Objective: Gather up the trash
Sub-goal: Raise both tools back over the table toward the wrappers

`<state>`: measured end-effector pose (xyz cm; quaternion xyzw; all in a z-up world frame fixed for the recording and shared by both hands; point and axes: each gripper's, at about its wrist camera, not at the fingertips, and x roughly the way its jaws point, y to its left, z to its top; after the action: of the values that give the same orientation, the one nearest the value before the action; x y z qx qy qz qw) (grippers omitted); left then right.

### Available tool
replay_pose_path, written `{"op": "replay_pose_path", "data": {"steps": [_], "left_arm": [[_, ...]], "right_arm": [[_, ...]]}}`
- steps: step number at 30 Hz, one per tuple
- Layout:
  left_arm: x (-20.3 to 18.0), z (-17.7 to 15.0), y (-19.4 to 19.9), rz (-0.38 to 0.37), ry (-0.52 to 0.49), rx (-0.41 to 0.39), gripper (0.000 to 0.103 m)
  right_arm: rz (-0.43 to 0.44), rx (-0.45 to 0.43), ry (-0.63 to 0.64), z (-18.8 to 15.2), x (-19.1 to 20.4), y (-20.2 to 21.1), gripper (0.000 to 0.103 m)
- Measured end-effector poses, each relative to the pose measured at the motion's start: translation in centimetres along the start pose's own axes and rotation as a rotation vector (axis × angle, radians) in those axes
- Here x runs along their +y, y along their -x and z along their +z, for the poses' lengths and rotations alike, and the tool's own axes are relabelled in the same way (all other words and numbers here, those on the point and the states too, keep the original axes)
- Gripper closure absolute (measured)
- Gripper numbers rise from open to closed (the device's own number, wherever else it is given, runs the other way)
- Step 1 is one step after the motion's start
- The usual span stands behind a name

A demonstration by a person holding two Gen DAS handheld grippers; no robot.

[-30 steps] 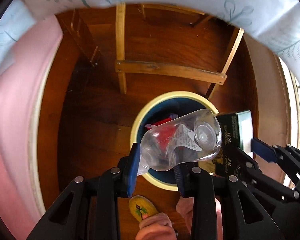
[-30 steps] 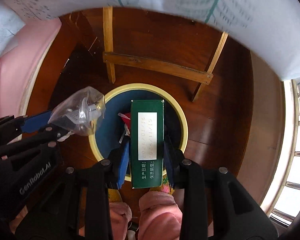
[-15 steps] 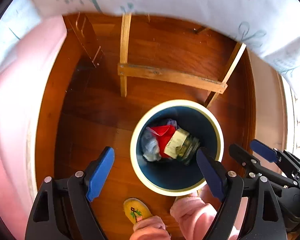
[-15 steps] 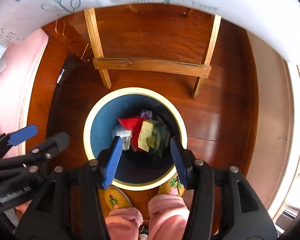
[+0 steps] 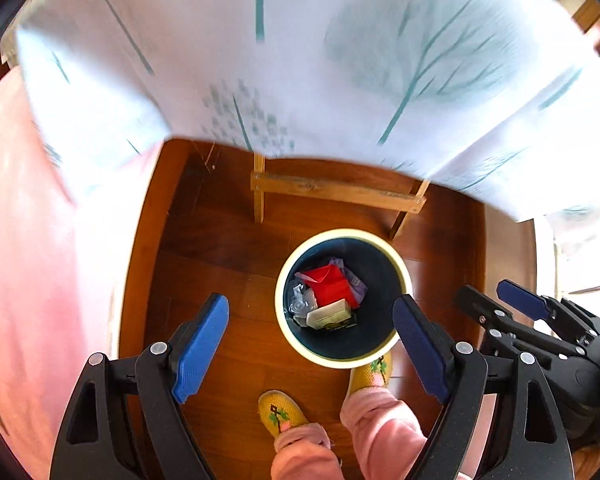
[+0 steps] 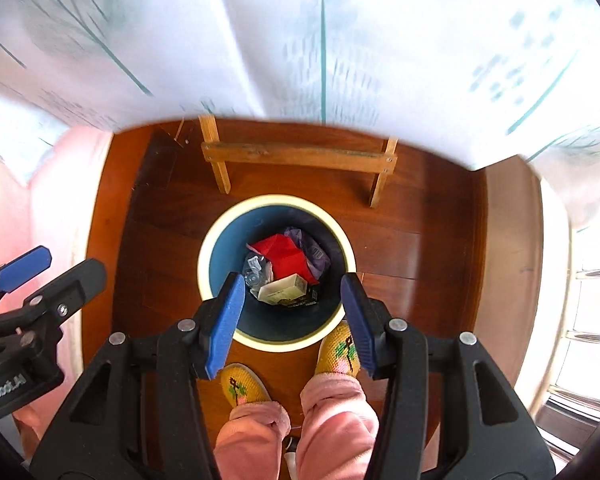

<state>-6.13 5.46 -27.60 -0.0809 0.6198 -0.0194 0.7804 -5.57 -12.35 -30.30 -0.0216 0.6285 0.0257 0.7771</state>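
Left gripper: your fingers spread wide, empty.
Right gripper: your fingers parted, empty.
Trash: clear bottle and box lie in the bin, below your fingertips.

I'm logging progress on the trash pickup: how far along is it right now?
Done: a clear plastic bottle, a box and red packaging lie in the bin. In hand: nothing; the left gripper and right gripper are open and empty. Left: no other trash shows in view.
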Motion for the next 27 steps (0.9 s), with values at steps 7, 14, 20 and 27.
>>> {"op": "replay_pose_path", "data": {"steps": [7, 14, 20, 27], "left_arm": [[-0.9, 0.9, 8.7, -0.002, -0.035, -0.080, 0.017], [-2.7, 1.7, 16.8, -0.025, -0.088, -0.182, 0.017], [-4.2, 3.0, 23.6, -0.041, -0.125, -0.279, 0.017], [-5.5, 3.9, 30.2, -0.059, -0.164, -0.374, 0.017]], "right_arm": [[0.031, -0.053, -0.024, 0.6, 0.6, 7.4, 0.056], [0.065, -0.143, -0.079, 0.8, 0.5, 15.1, 0.056], [0.068, -0.220, -0.122, 1.1, -0.4, 21.6, 0.056], [0.057, -0.321, -0.182, 1.1, -2.0, 29.2, 0.056]]}}
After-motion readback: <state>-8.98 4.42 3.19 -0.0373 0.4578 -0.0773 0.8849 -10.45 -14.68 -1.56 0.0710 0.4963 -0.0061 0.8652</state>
